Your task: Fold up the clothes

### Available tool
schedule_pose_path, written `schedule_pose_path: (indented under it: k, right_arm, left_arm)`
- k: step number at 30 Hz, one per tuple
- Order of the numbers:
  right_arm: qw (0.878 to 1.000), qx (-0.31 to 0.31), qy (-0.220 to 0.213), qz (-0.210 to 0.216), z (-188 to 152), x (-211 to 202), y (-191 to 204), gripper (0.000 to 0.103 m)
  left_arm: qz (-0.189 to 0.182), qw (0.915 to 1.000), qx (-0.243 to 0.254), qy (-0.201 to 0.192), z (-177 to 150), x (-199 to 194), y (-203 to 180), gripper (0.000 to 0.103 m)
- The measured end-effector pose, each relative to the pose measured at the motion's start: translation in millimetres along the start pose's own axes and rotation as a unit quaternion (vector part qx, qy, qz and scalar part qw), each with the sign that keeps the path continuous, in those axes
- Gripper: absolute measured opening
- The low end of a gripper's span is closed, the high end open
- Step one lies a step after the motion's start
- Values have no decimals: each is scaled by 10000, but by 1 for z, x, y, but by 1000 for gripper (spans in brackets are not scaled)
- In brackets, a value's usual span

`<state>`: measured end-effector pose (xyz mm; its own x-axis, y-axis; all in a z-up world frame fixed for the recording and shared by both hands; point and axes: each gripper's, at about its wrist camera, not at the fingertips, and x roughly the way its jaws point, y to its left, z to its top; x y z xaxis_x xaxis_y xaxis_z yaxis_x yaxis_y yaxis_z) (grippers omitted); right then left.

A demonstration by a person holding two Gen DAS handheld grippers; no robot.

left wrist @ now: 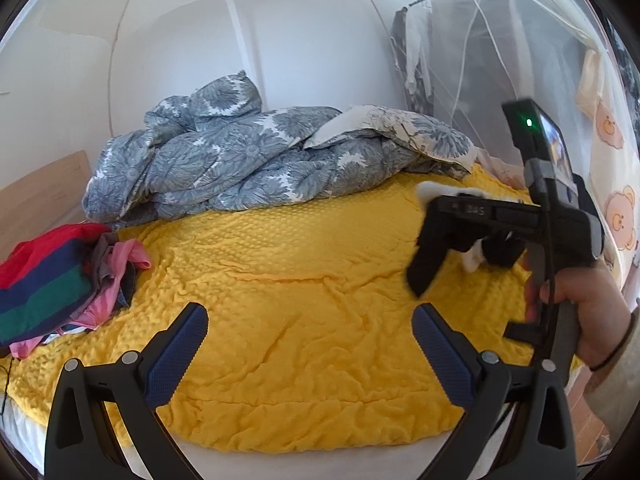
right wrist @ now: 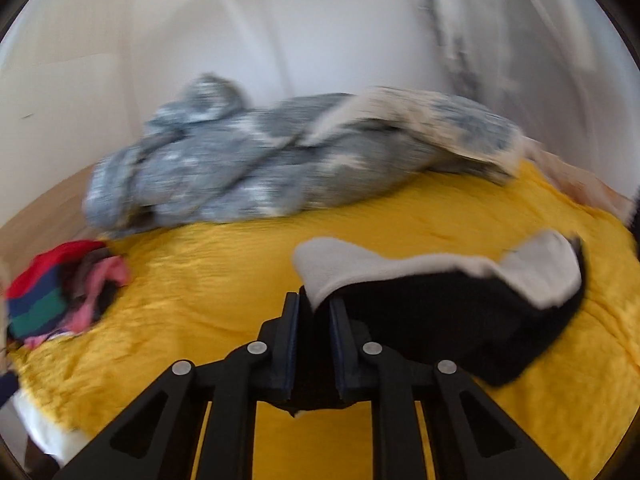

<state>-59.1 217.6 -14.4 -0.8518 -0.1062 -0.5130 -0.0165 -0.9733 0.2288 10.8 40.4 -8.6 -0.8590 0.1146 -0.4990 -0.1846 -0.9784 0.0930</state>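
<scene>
A black garment with a pale grey lining [right wrist: 460,312] hangs over the yellow bedspread [right wrist: 200,300]. My right gripper [right wrist: 314,304] is shut on its near edge, and the cloth fills the narrow gap between the pads. From the left wrist view, the right gripper [left wrist: 464,268] shows at the right in a person's hand [left wrist: 584,312], with black and white cloth [left wrist: 500,250] bunched in it. My left gripper [left wrist: 310,312] stands wide open above the bedspread [left wrist: 300,260] with nothing between its fingers. A pile of loose clothes [left wrist: 48,280], red, striped and pink, lies at the left edge of the bed.
A crumpled grey floral duvet [left wrist: 260,156] lies across the back of the bed. A wooden headboard [left wrist: 36,196] stands at the left. White netting and hanging clothes [left wrist: 440,40] are at the back right. The right wrist view is blurred.
</scene>
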Motion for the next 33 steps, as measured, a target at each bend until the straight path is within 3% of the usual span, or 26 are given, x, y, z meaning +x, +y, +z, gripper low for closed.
schedule_pose_path:
  k: [1,2,7,11,14,16,18,20,24,26,28,30,33]
  right_arm:
    - [9994,-145,-51,298,2,-2,23,13]
    - [9978,-289,-102,596,3,-4,45,4]
    - [9850,-897,-308,1439,7,-9,135,2]
    - [9869,-962,-108,1290,2,-3,151,2]
    - [9933,-403,252,1051,-2,4,121,5]
    - [9952,-76,485,848,-4,9,96,16]
    - [9963,170,577,613,-8,6,69,45]
    - [9976,257,565,312,-9,1,45,60]
    - [9959,538,724,102,-13,-8,7,64]
    - [9933,660,902,299,-17,-11,-8,64]
    - [9848,872,1250,831,-22,-7,-16,64]
    - [9749,1275,1456,1099,-28,-3,-25,64]
    - [9734,1505,1600,654,-33,2,-43,64]
  left_arm:
    - [49,10000,-41,-14,0,-1,6,102]
    - [99,9999,-86,-25,0,-2,12,102]
    - [432,9985,-346,-52,-2,-9,48,102]
    - [632,9955,-710,-25,-4,-14,84,102]
    - [672,9929,-977,48,-6,-14,102,102]
    - [633,9919,-1091,110,-7,-12,107,102]
    - [573,9919,-1118,172,-7,-8,105,102]
    - [523,9928,-1051,216,-6,-5,98,102]
    - [476,9956,-765,247,-5,0,77,102]
    - [465,9960,-710,294,-4,4,71,102]
    - [445,9961,-682,347,-3,8,66,102]
    - [387,9956,-739,435,-3,12,65,102]
    - [263,9941,-889,554,-3,15,66,102]
